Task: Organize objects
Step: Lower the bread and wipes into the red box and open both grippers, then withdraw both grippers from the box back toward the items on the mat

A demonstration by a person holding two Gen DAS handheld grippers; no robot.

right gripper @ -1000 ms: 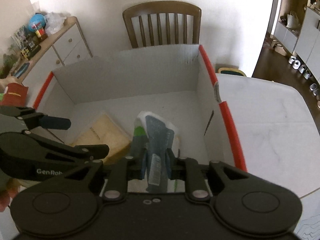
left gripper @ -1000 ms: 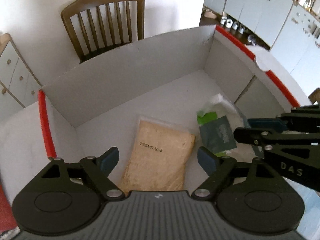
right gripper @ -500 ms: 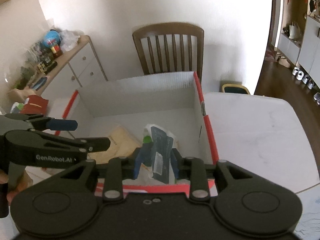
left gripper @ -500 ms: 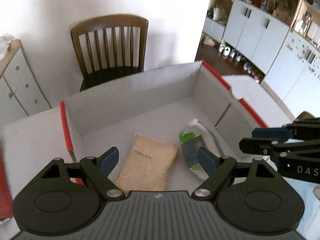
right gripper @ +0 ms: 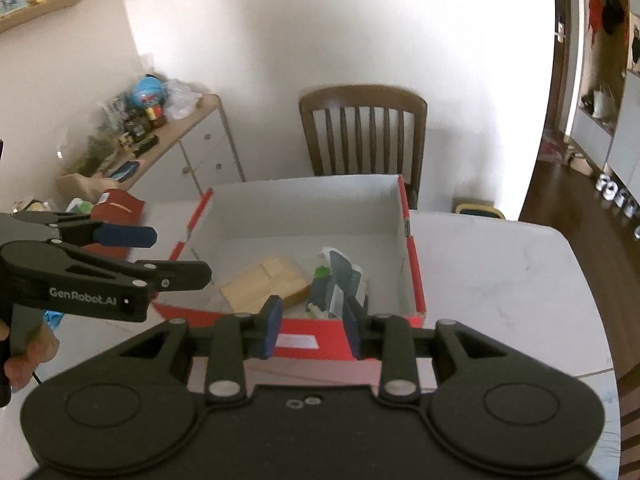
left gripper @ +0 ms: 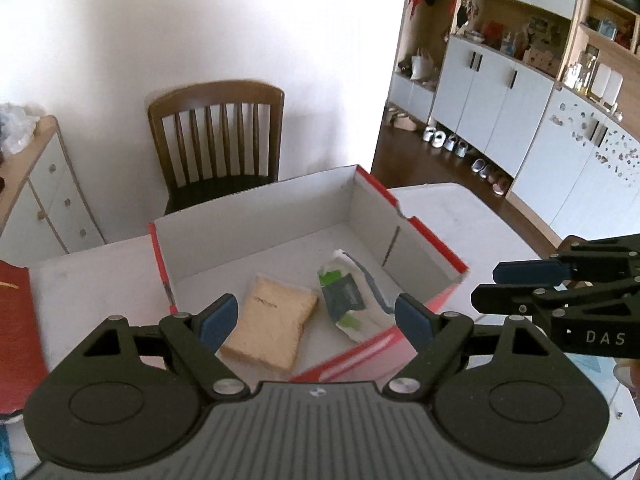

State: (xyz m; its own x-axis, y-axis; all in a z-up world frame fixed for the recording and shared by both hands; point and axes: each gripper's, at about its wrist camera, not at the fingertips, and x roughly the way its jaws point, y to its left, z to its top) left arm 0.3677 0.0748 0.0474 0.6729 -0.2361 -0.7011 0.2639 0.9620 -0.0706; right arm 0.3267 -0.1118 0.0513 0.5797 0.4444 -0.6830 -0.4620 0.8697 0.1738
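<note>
Your flat tan paper pouch (left gripper: 272,326) and the green-and-grey plastic sachet (left gripper: 345,300) lie side by side on the floor of the red-edged white cardboard box (left gripper: 256,216). Your right gripper (right gripper: 312,328) has just been opening, nothing between its fingers; your left gripper (left gripper: 316,320) is spread wide and empty. Whatever else needs sorting isn't clearly visible.

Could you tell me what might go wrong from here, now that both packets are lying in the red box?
1. The green and grey packet lies close to the tan packet, so further items may pile up unevenly.
2. The red box has a torn right rim, which a loaded lift might worsen.
3. The left hand-held gripper and right hand-held gripper, both open, sit close and could collide.
</note>
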